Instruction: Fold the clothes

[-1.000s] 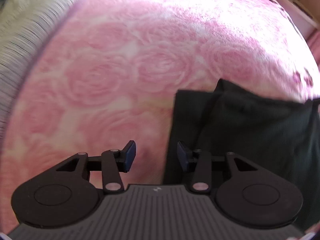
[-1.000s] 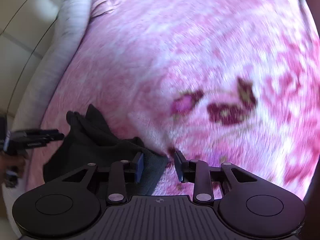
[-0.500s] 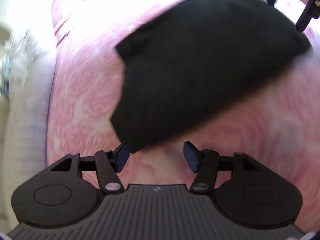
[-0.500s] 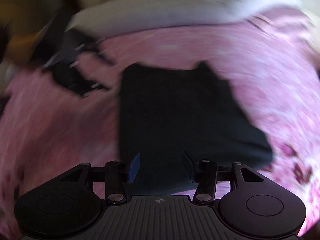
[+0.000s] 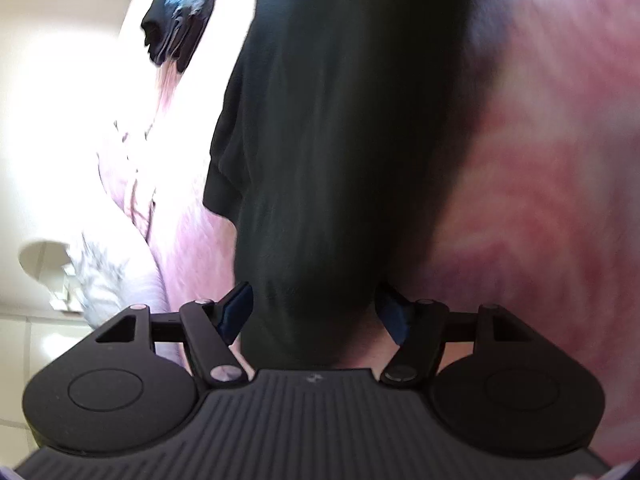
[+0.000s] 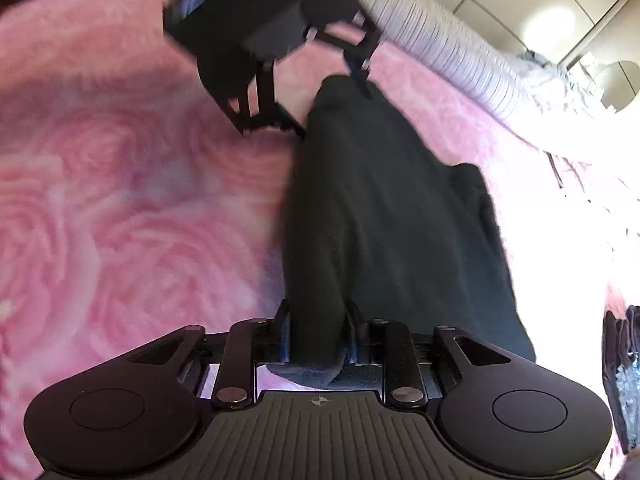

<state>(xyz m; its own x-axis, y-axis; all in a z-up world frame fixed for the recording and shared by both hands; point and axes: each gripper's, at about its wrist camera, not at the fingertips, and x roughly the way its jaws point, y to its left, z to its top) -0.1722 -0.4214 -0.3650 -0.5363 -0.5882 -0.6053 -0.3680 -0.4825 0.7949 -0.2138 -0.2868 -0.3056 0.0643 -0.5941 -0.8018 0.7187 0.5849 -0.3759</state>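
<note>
The black garment (image 6: 380,216) runs as a long dark band up the middle of the right wrist view, from the lower centre to the upper centre of the frame, lying over a pink rose-patterned blanket (image 6: 120,208) on a bed. Its near end is bunched and pinched between the fingers of the right gripper (image 6: 316,338), which are drawn close together and clamped on the cloth at the bottom centre. At the far end of the band, in the upper centre, the left gripper (image 6: 328,96) appears from outside, one finger lying against the cloth and the other just beside it.

In the left wrist view the same garment (image 5: 340,140) fills the centre from top to bottom, with a sleeve-like flap jutting toward the left edge at mid-height. Its near end sits between the fingers of the left gripper (image 5: 316,314), whose blue pads (image 5: 236,312) stand wide apart on either side of the fabric (whether they actually press on it cannot be told from this blurred frame).

The blanket (image 5: 552,200) takes up the right half of that view. In the upper left a second dark piece of clothing (image 5: 180,12) lies on the bed near its edge, and a pale ribbed cover (image 6: 432,52) borders the blanket in the upper right of the right wrist view.
</note>
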